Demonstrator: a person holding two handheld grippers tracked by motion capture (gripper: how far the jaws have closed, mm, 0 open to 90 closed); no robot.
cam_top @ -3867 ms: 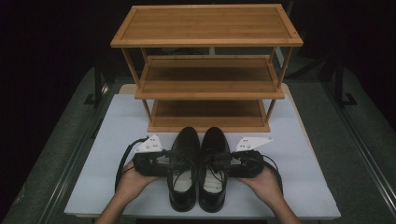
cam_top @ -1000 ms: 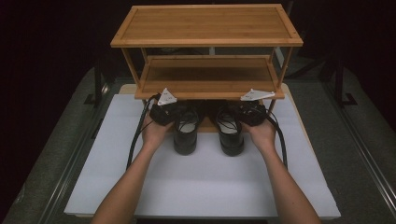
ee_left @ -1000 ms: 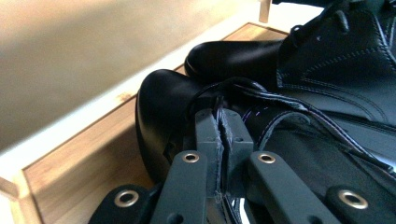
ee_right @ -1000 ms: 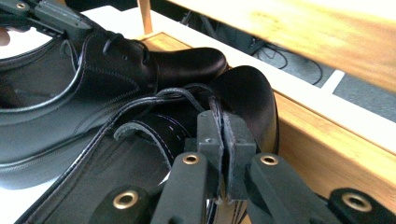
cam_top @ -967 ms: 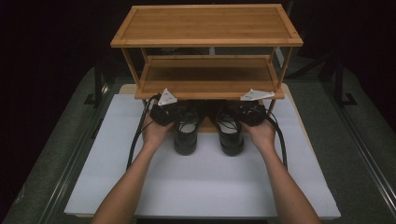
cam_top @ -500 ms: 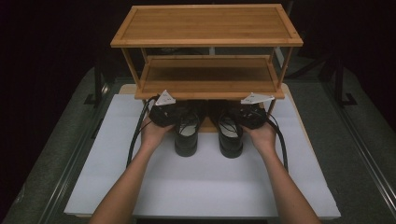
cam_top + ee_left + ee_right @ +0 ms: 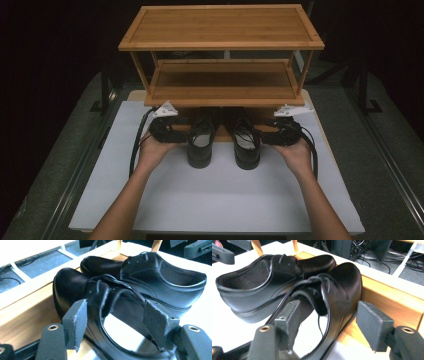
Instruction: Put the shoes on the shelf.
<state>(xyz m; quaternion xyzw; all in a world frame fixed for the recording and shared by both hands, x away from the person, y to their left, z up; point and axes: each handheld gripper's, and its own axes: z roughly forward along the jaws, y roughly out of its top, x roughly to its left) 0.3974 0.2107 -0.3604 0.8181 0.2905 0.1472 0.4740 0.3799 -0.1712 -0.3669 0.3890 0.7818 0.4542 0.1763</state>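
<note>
Both shoes now toes-in under the rack (image 7: 220,85); left tool (image 7: 172,131) and right tool (image 7: 272,136) jaws just opened, left shoe (image 7: 201,142) and right shoe (image 7: 245,142) released

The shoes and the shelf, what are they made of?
The black shoes look like smooth leather or something made to look like it: they shine and show stitched seams and laces. The shoe rack looks like wood, perhaps bamboo, honey-coloured with fine straight grain and a soft, dull sheen.
</note>
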